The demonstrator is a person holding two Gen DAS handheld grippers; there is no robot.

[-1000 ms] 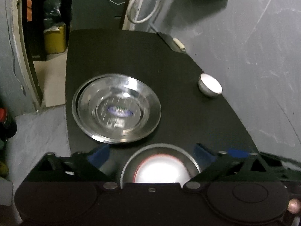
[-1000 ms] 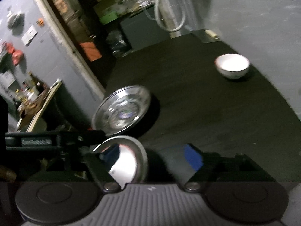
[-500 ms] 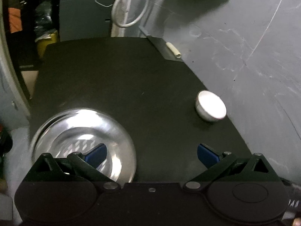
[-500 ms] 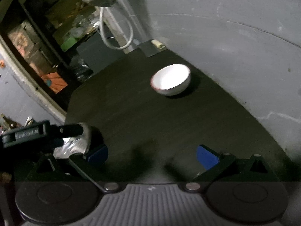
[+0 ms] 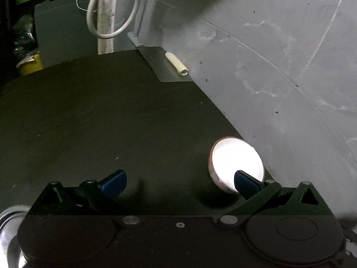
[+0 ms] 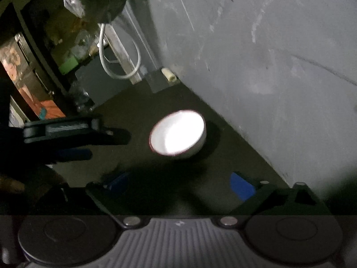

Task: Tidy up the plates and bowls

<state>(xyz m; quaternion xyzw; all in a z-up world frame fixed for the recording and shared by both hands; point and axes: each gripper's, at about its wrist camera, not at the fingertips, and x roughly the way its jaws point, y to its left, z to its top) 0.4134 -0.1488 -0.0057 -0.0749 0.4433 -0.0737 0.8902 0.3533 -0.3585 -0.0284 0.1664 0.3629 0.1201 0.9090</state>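
Note:
A white bowl with a red rim (image 5: 236,160) sits on the black table (image 5: 111,116) close to the grey wall. My left gripper (image 5: 180,179) is open and empty; its right fingertip (image 5: 246,184) overlaps the bowl's near edge in view. The bowl also shows in the right wrist view (image 6: 177,132). My right gripper (image 6: 180,184) is open and empty, a little short of the bowl. The left gripper (image 6: 75,134) shows there, left of the bowl. A steel plate's edge (image 5: 9,230) shows at the bottom left of the left wrist view.
The grey wall (image 5: 279,67) runs along the table's right side. A metal bracket with a small cream tube (image 5: 176,65) lies at the far right corner. A white cable loop (image 5: 111,13) hangs behind the table. Shelves with clutter (image 6: 33,67) stand at the left.
Both grippers have swung right towards the white bowl. The steel plates have slid out of the left wrist view to the bottom left. The bowl looks larger and nearer in both views.

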